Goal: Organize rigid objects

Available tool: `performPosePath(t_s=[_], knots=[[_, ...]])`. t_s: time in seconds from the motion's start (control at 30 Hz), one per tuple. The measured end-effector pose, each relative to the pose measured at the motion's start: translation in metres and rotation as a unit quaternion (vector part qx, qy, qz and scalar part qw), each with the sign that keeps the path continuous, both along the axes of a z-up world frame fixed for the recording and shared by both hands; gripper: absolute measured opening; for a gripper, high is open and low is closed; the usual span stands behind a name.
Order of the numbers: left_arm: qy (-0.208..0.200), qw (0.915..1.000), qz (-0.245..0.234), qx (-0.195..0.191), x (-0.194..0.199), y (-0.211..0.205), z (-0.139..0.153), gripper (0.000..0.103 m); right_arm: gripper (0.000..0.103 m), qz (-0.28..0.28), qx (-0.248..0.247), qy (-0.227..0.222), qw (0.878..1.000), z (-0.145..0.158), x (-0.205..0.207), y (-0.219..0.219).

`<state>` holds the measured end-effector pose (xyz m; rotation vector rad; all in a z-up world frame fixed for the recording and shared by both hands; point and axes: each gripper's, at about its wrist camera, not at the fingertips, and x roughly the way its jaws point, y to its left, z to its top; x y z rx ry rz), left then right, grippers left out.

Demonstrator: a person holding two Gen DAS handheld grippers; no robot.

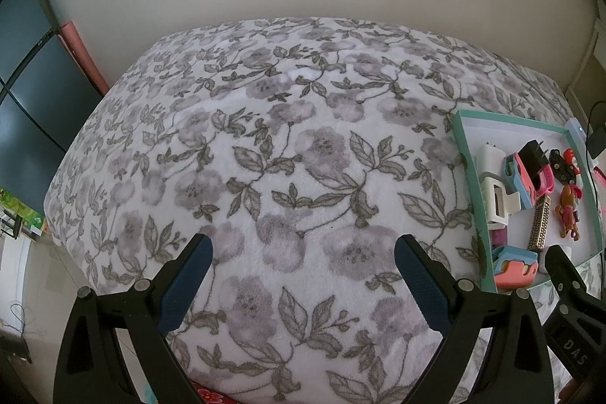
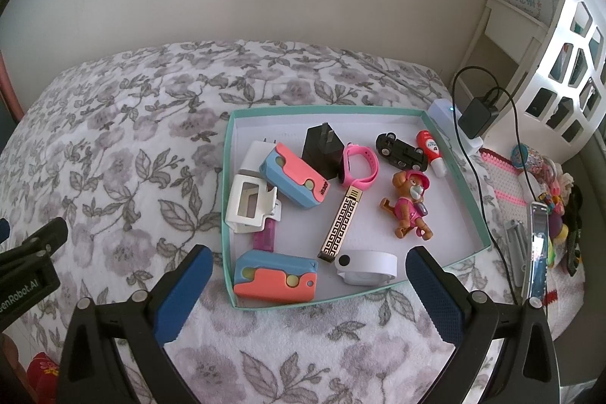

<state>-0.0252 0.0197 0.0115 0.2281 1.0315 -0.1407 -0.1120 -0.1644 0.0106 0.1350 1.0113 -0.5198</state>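
Left wrist view: the left tool [image 1: 303, 254] hangs over the bed [image 1: 265, 146], which is covered by a white blanket with a grey floral print. Its jaws stand wide apart with nothing between them. The teal tray [image 1: 466, 154] lies on the blanket at the right edge of the view, well apart from the left tool. Part of the right tool [image 1: 568, 275] shows at the lower right, just in front of the tray's near rim.

Right wrist view: the right tool [image 2: 308, 265] hovers above the near rim of the teal tray [image 2: 226, 177]. Its jaws are spread wide and grip nothing. Inside the tray lie:
- two blue-and-coral cases, one [image 2: 274, 276] in the near left corner, one [image 2: 295, 175] further back, tilted;
- a white clip [image 2: 252, 209] by the left wall, resting on a purple item [image 2: 264, 235];
- a black plug adapter [image 2: 324, 148] and a white adapter [image 2: 253, 154] towards the back;
- a pink wristband [image 2: 360, 165] touching the black adapter;
- a gold patterned bar [image 2: 341, 222] near the centre, running diagonally;
- a white band [image 2: 367, 265] by the near rim;
- a toy dog figure [image 2: 411, 211] to the right of the bar;
- a black toy car [image 2: 401, 150] and a red-and-white tube [image 2: 430, 152] by the back right wall.

A black charger [image 2: 478, 118] with its cable sits beyond the tray's right corner. A white basket [image 2: 568, 63] stands at the right edge.
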Motion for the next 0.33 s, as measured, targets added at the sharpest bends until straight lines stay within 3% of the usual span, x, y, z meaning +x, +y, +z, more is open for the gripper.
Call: performPosePath(t_s=[0.33], knots=[[-0.005,1.0000,0.003,-0.001,-0.0016,-0.0012,0.0016,0.097,0.103,0.002,0.000,0.001,1.000,-0.0007,0.0008,0.0001]])
